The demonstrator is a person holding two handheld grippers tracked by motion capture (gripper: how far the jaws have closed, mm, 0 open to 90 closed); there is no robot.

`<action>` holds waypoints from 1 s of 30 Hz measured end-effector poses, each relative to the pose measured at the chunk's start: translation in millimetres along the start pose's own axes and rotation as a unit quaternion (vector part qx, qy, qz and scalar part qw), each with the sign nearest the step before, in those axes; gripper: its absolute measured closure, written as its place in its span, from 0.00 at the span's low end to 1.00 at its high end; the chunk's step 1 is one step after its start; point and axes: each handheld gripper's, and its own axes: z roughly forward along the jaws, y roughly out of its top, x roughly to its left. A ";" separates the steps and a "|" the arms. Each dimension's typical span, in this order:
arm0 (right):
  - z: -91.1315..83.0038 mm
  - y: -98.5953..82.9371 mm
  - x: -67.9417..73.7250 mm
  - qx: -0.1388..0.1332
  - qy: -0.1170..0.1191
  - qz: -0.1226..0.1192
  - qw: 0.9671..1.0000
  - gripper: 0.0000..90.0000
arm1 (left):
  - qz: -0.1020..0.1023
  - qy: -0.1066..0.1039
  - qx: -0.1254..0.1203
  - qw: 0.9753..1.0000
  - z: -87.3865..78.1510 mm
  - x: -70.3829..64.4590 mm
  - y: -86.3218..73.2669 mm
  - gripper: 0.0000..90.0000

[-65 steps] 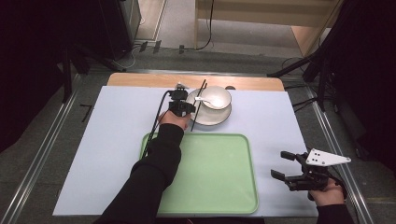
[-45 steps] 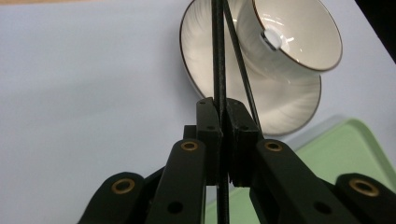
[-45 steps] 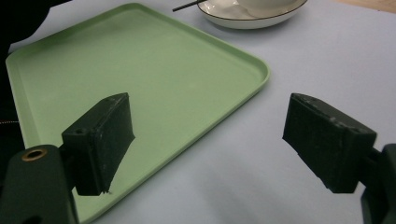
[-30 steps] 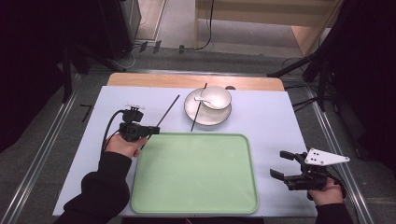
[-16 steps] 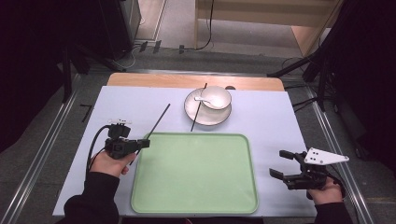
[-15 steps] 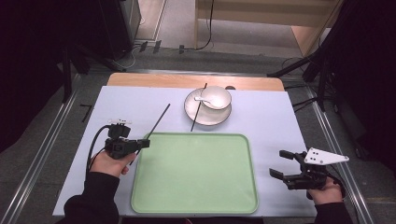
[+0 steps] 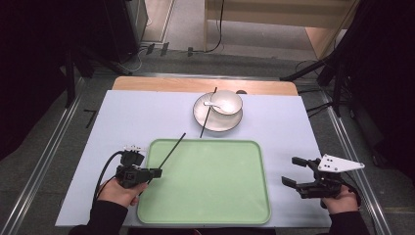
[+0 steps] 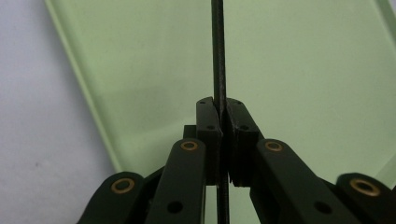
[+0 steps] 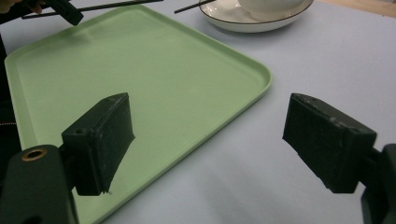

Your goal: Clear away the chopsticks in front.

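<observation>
My left gripper [image 7: 156, 172] hovers at the left edge of the green tray [image 7: 210, 188], shut on a thin black chopstick [image 7: 172, 147]. That stick slants up and away toward the plate. In the left gripper view the jaws [image 8: 223, 105] pinch the chopstick [image 8: 218, 46] over the tray [image 8: 308, 70]. A second chopstick [image 7: 207, 115] lies across the white plate [image 7: 211, 123], which carries a bowl [image 7: 229, 99] with a white spoon [image 7: 214, 104]. My right gripper [image 7: 289, 171] stands open and holds nothing, right of the tray; its pads [image 9: 100, 140] frame the tray's corner [image 9: 252, 70].
A pale blue mat [image 7: 127, 117] covers the table, with a wooden strip [image 7: 161, 84] along its far edge. Metal rails run down both sides. The right gripper view has the left gripper [image 9: 65, 11] with its chopstick [image 9: 116, 5] far off.
My left gripper has carried the chopstick from the plate back toward the person, down to the tray's near left edge. The right gripper has stayed still.
</observation>
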 end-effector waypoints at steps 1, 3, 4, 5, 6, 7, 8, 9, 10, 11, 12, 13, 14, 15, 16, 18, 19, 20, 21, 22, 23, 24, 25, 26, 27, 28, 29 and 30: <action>-0.1 0.1 0.0 0.001 0.000 0.000 1.000 0.18 | -0.004 0.002 0.004 1.000 0.3 0.7 -2.2 0.96; -0.2 0.2 0.0 0.001 0.000 0.000 1.000 0.18 | -0.009 0.009 0.011 1.000 0.2 2.7 -6.3 0.96; -0.2 0.2 0.2 0.001 0.000 0.000 1.000 0.18 | -0.013 0.018 0.015 1.000 0.3 3.3 -9.9 0.96; 0.0 0.2 0.1 0.000 0.001 0.000 1.000 0.18 | -0.016 0.023 0.018 0.999 1.3 2.8 -11.3 0.96; 0.0 0.2 0.1 0.001 0.001 0.000 1.000 0.18 | -0.016 0.023 0.018 0.999 1.3 2.8 -11.3 0.96; 0.3 0.1 -0.1 0.001 0.001 0.000 1.000 0.18 | -0.009 0.028 0.031 0.999 4.8 1.4 -12.8 0.96; 0.4 0.2 0.0 0.002 0.000 0.000 1.000 0.18 | -0.007 0.031 0.035 0.999 6.7 0.3 -12.9 0.95; 0.4 0.2 0.0 0.002 0.000 0.000 1.000 0.18 | -0.007 0.031 0.035 0.999 6.7 0.3 -12.9 0.95; 0.6 0.3 0.0 0.003 0.001 -0.001 1.000 0.18 | -0.004 0.034 0.038 0.999 8.8 -1.1 -12.9 0.95; 0.8 0.4 0.1 0.002 0.001 -0.001 1.000 0.18 | 0.000 0.039 0.042 0.998 10.9 -2.5 -13.1 0.95; 0.9 0.5 0.3 0.002 0.002 -0.001 1.000 0.18 | 0.007 0.043 0.045 0.998 12.8 -3.8 -13.4 0.95; 0.9 0.5 0.3 0.002 0.002 -0.001 1.000 0.18 | 0.011 0.045 0.044 0.998 13.4 -5.3 -13.3 0.95; 0.9 0.4 0.2 0.003 0.002 -0.001 1.000 0.18 | 0.014 0.047 0.044 0.998 13.8 -6.5 -13.5 0.95; 1.0 0.4 0.0 0.002 0.002 -0.001 1.000 0.18 | 0.018 0.047 0.044 0.998 14.0 -7.0 -13.5 0.94; 1.1 0.4 -0.1 0.002 0.002 -0.001 1.000 0.18 | 0.019 0.043 0.044 0.998 14.0 -7.3 -13.3 0.92; 1.2 0.4 -0.1 0.002 0.002 -0.001 1.000 0.18 | 0.018 0.040 0.042 0.998 14.3 -7.3 -13.2 0.91; 1.3 0.3 0.0 0.003 0.003 -0.001 1.000 0.18 | 0.016 0.038 0.042 0.998 14.5 -7.1 -12.9 0.89; 1.4 0.4 0.0 0.002 0.003 -0.002 1.000 0.18 | 0.016 0.035 0.041 0.998 14.9 -6.9 -12.7 0.89; 1.4 0.4 0.0 0.002 0.003 -0.002 1.000 0.18 | 0.016 0.035 0.041 0.998 14.9 -6.9 -12.7 0.89; 1.4 0.4 0.0 0.002 0.003 -0.002 1.000 0.18 | 0.015 0.034 0.041 0.998 15.1 -6.8 -12.7 0.89; 1.4 0.4 0.0 0.002 0.003 -0.002 1.000 0.18 | 0.015 0.034 0.041 0.998 15.1 -6.8 -12.7 0.89; 1.5 0.4 0.1 0.002 0.003 -0.001 1.000 0.18 | 0.015 0.031 0.040 0.999 15.0 -6.4 -12.6 0.89; 1.6 0.4 0.1 0.002 0.003 -0.002 1.000 0.18 | 0.017 0.026 0.037 0.999 14.7 -5.3 -12.0 0.86; 1.6 0.4 0.1 0.002 0.003 -0.002 1.000 0.18 | 0.017 0.026 0.037 0.999 14.7 -5.3 -12.0 0.83; 1.5 0.4 0.1 0.002 0.003 -0.002 1.000 0.18 | 0.018 0.021 0.034 0.999 14.4 -4.7 -11.6 0.83; 1.5 0.3 0.2 0.002 0.003 -0.002 1.000 0.18 | 0.021 0.001 0.020 1.000 11.8 -2.4 -9.5 0.76; 1.5 0.3 0.2 0.002 0.003 -0.002 1.000 0.18 | 0.021 0.001 0.020 1.000 11.8 -2.4 -9.5 0.72; 1.4 0.4 0.3 0.002 0.004 -0.002 1.000 0.18 | 0.022 -0.010 0.009 1.000 9.6 -0.9 -8.2 0.67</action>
